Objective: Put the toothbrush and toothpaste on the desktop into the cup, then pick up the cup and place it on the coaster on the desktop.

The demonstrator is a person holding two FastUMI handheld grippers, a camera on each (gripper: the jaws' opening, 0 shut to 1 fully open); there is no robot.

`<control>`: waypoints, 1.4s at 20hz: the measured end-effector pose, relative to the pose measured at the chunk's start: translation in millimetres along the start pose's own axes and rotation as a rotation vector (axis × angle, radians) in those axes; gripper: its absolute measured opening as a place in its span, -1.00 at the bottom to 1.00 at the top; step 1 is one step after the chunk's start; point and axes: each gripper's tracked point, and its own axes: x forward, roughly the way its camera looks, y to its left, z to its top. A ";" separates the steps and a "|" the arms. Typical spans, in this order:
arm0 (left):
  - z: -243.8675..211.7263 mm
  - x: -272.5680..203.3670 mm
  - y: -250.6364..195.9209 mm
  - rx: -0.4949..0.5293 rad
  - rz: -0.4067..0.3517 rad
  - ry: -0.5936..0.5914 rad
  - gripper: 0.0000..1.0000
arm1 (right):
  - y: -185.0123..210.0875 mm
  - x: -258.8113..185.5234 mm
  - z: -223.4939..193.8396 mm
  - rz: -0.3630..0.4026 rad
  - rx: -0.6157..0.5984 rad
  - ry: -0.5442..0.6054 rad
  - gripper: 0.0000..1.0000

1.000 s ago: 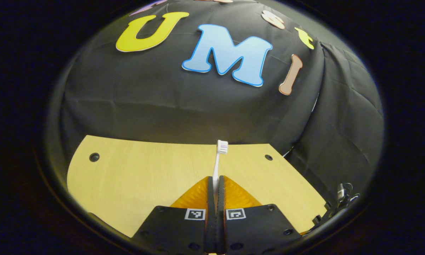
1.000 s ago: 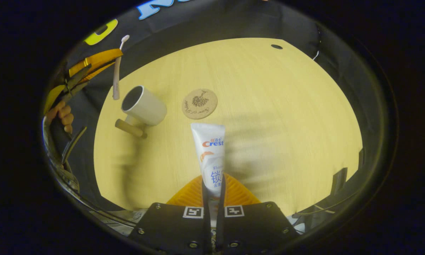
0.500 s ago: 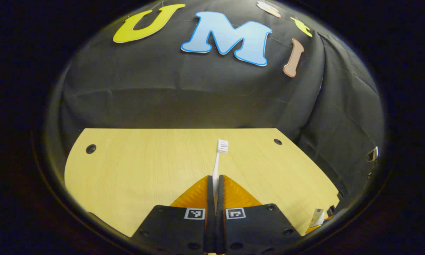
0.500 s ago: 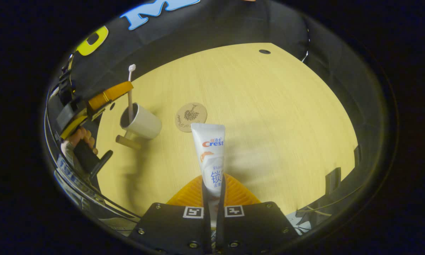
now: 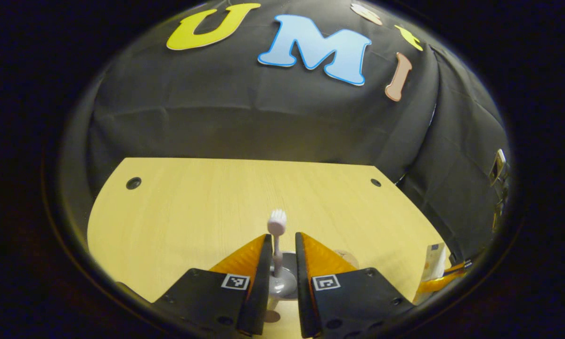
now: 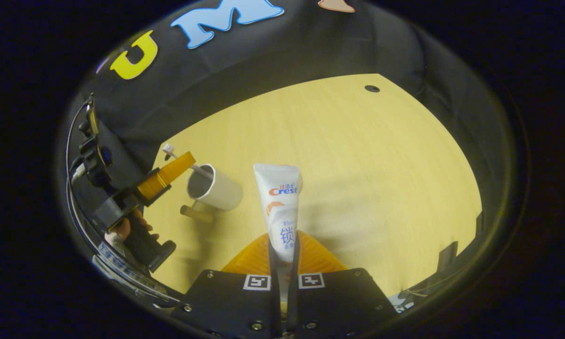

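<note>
Two grippers: each tending one item.
Left gripper (image 5: 280, 256): jaws parted, clear of the toothbrush (image 5: 277, 235), which leans in the cup (image 5: 282, 282) between them, apparently let go.
Right gripper (image 6: 282, 256): jaws clamped on the toothpaste (image 6: 278, 207), cup (image 6: 215, 190) ahead-left, likely next.

Pale toothbrush (image 5: 277, 235) stands in the white cup (image 6: 215, 189); white toothpaste (image 6: 279, 207) tube is held above the desktop.

Toothbrush (image 5: 277, 229): pale pink-white head and stem. Cup (image 6: 215, 188): white outside, grey inside, with tan wooden handle. Toothpaste (image 6: 278, 207): white tube with red and blue lettering and an orange mark. Desktop (image 6: 348, 155): light yellow wood grain, with dark round holes.
</note>
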 end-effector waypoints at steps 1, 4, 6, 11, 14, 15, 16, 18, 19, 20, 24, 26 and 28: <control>-0.9 -7.1 0.3 -0.003 -0.001 0.002 -0.36 | 4.8 3.0 4.2 0.009 -0.002 -0.007 -0.86; -7.9 -29.2 2.3 -0.011 -0.004 0.003 -0.36 | 23.8 11.2 18.9 0.043 0.002 -0.037 -0.86; -11.8 -44.4 5.7 -0.014 0.001 0.005 -0.36 | 38.0 15.7 32.5 0.070 -0.003 -0.063 -0.86; -25.2 -90.0 30.0 -0.034 0.038 0.012 -0.36 | 87.4 32.3 60.5 0.151 -0.025 -0.093 -0.86; -29.1 -121.5 54.5 -0.054 0.091 0.000 -0.36 | 117.2 46.3 72.4 0.195 -0.042 -0.101 -0.86; -31.2 -134.0 63.6 -0.064 0.112 -0.006 -0.36 | 126.4 50.8 77.0 0.206 -0.051 -0.106 -0.86; -32.8 -143.5 72.5 -0.075 0.133 -0.011 -0.36 | 135.5 54.9 82.2 0.218 -0.057 -0.114 -0.86; -38.1 -165.1 90.5 -0.095 0.180 -0.017 -0.36 | 150.1 64.7 93.6 0.230 -0.074 -0.138 -0.87; -40.6 -175.8 99.1 -0.103 0.204 -0.021 -0.36 | 156.0 69.6 101.4 0.230 -0.088 -0.156 -0.87; -44.1 -186.9 107.8 -0.113 0.230 -0.022 -0.36 | 160.4 75.6 107.7 0.227 -0.102 -0.171 -0.86; -58.2 -229.4 134.6 -0.151 0.322 -0.027 -0.36 | 174.8 100.2 124.6 0.211 -0.159 -0.217 -0.87; -63.6 -246.8 144.9 -0.168 0.360 -0.026 -0.36 | 175.4 107.3 127.5 0.192 -0.204 -0.252 -0.87; -64.3 -256.2 153.6 -0.181 0.391 -0.025 -0.31 | 173.3 112.3 123.7 0.174 -0.259 -0.280 -0.87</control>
